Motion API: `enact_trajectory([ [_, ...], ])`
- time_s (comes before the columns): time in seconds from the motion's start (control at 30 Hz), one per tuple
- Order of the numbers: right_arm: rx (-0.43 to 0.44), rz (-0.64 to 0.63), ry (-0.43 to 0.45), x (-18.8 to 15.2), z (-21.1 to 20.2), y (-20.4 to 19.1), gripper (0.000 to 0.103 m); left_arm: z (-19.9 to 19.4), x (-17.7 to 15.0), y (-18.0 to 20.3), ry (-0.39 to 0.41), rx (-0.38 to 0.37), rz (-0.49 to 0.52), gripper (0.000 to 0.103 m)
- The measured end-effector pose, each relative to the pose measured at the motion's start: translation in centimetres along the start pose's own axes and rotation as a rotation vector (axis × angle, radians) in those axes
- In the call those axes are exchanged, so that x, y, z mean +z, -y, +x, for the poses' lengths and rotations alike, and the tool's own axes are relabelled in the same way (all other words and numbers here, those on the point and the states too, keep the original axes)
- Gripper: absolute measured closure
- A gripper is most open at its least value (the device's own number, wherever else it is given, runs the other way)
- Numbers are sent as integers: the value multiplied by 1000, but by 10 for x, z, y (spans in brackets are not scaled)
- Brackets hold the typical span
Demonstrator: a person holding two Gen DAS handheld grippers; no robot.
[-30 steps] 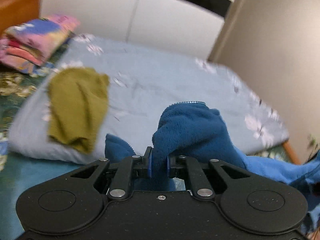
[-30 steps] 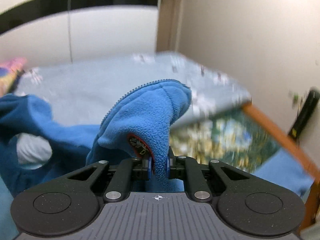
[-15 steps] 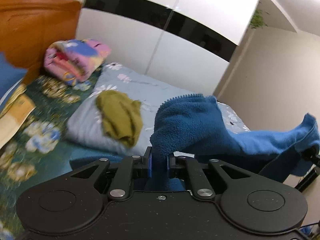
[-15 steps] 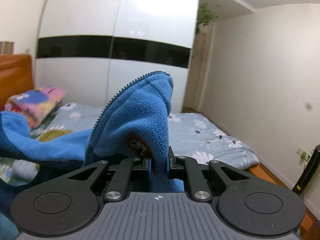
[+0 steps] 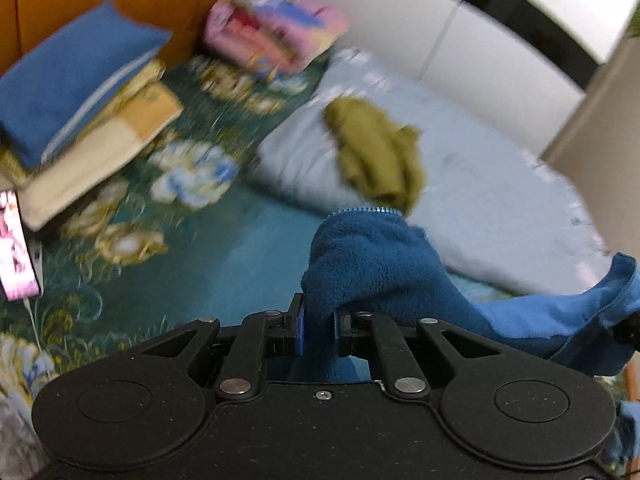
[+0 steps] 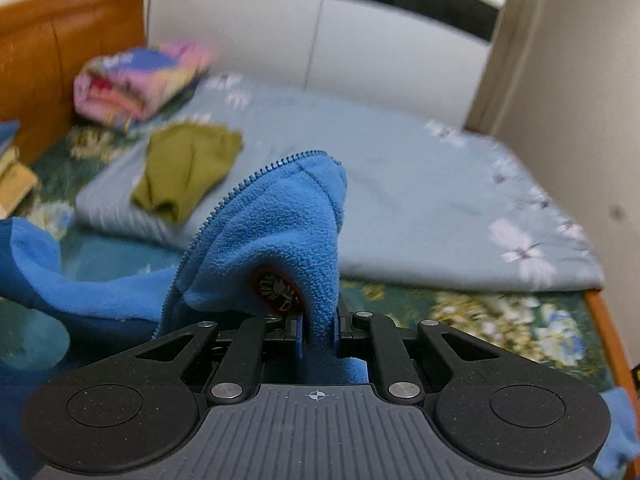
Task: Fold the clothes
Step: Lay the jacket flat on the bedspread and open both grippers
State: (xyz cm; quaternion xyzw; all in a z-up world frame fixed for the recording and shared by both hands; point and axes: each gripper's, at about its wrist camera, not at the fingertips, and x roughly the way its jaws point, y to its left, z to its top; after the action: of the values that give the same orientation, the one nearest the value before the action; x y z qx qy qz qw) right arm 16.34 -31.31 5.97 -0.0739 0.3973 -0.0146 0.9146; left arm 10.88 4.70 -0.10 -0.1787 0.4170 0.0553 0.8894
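Setting: bedroom; a bed (image 6: pixel 472 320) with a green floral cover fills both views, white wardrobe doors behind it.
Left gripper (image 5: pixel 319 330): lower centre of the left wrist view, clenched on a bunched edge of a blue fleece jacket (image 5: pixel 372 264); the zipper teeth show at the top of the bunch.
Right gripper (image 6: pixel 319 332): lower centre of the right wrist view, clamped on another zipper edge of the same jacket (image 6: pixel 280 236), beside a small round red and black badge (image 6: pixel 276 290).
Jacket position: raised above the bed between the two grippers; the cloth sags from one grip toward the other, out to the right edge of the left view and the left edge of the right view.
Middle distance: a pale blue flowered quilt (image 6: pixel 420 200) lies on the bed, with an olive green garment (image 6: pixel 188 168) crumpled on it.
Far: a pink patterned folded bundle (image 6: pixel 136 80) against an orange headboard (image 6: pixel 60 52); stacked pillows (image 5: pixel 80 112) at upper left of the left view.
Progress: seemingly early. The jacket is held but not spread flat, and no fold is visible; the olive garment also looks unfolded.
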Motion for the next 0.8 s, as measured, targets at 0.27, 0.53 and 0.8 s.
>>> enact_trajectory([
  [0.27, 79, -85, -103, 30, 134, -12, 93, 100, 36, 23, -21, 160, -29, 93],
  [0.53, 104, -145, -184, 57, 252, -13, 93, 180, 76, 23, -43, 261, -51, 94],
  [0.8, 112, -167, -246, 41, 300, -8, 84, 201, 47, 22, -160, 264, -82, 92],
])
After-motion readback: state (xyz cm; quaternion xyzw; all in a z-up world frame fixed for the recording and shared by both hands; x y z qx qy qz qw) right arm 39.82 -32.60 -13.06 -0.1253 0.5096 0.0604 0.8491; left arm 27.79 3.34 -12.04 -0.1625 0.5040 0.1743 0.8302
